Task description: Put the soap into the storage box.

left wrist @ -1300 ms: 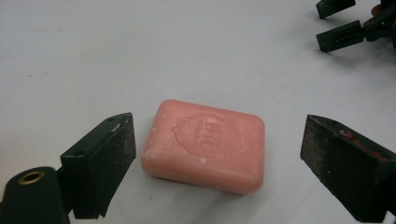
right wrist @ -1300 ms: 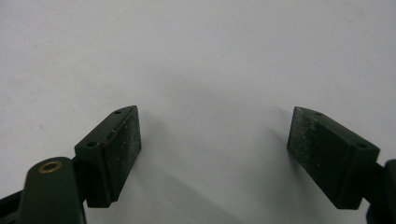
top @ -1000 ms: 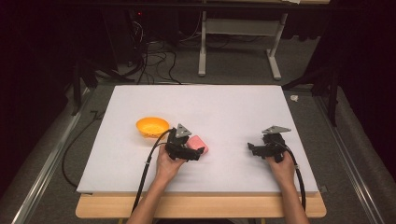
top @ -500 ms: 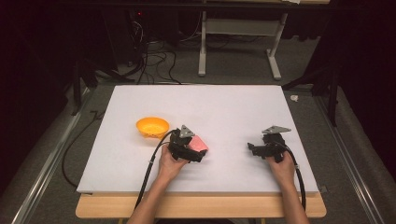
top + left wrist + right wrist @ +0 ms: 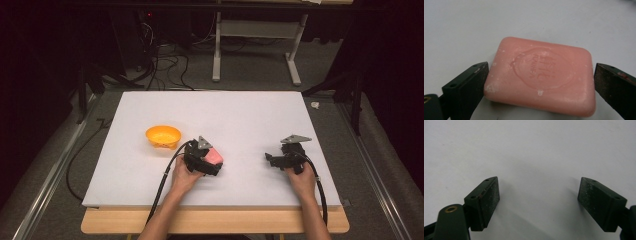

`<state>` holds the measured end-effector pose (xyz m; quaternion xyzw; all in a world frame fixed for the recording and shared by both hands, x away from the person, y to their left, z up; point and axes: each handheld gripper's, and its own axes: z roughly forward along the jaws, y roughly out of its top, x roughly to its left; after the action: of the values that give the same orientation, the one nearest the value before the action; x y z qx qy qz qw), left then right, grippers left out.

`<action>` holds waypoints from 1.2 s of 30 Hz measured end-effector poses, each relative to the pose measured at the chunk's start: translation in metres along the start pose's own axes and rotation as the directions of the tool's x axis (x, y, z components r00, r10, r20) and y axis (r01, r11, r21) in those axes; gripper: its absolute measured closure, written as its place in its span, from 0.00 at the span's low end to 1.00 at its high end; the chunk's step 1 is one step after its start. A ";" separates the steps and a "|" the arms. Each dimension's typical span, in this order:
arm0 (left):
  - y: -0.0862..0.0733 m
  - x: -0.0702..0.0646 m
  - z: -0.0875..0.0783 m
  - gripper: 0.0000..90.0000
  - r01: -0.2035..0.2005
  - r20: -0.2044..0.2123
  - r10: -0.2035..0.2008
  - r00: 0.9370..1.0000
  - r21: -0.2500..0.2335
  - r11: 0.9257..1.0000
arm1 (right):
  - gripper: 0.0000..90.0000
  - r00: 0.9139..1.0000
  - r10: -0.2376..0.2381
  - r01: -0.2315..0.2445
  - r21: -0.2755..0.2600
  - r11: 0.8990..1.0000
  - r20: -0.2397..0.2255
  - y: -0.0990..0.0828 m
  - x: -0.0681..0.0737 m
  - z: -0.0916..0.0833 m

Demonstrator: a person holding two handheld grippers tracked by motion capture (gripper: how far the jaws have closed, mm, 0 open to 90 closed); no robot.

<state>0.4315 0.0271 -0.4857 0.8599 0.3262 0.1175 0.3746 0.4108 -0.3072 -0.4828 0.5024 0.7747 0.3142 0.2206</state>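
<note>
One white table board (image 5: pixel 250 115) on a dark carpeted floor carries an orange bowl (image 5: pixel 163 136) and a pink soap bar (image 5: pixel 541 75) lying flat near the front edge. Soap: rigid, likely slippery; grip the short ends. Left gripper (image 5: pixel 539 82) has just opened, straddling it ungripped. Right gripper (image 5: pixel 539 202) open, empty.

Your left gripper (image 5: pixel 212 162) rests low, its jaws just opened wide. Your right gripper (image 5: pixel 272 159) sits apart — jaws spread.

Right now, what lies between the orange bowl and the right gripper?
In the high view, the left gripper and the pink soap between its jaws lie between the orange bowl and the right gripper.
</note>
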 end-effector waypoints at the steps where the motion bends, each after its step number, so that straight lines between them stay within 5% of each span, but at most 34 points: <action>1: 0.000 0.000 0.000 0.03 -0.001 -0.004 0.001 1.000 0.003 1.000 | 0.21 1.000 0.000 0.000 0.000 1.000 0.000 0.000 0.000 0.000; 36: 0.002 -0.001 -0.006 0.15 -0.015 -0.052 0.016 0.999 0.032 0.999 | 0.20 1.000 -0.007 0.007 0.000 1.000 -0.001 0.000 -0.001 0.000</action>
<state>0.4288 0.0289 -0.4806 0.8649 0.3311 0.1377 0.3513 0.4112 -0.3079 -0.4829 0.4994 0.7767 0.3135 0.2214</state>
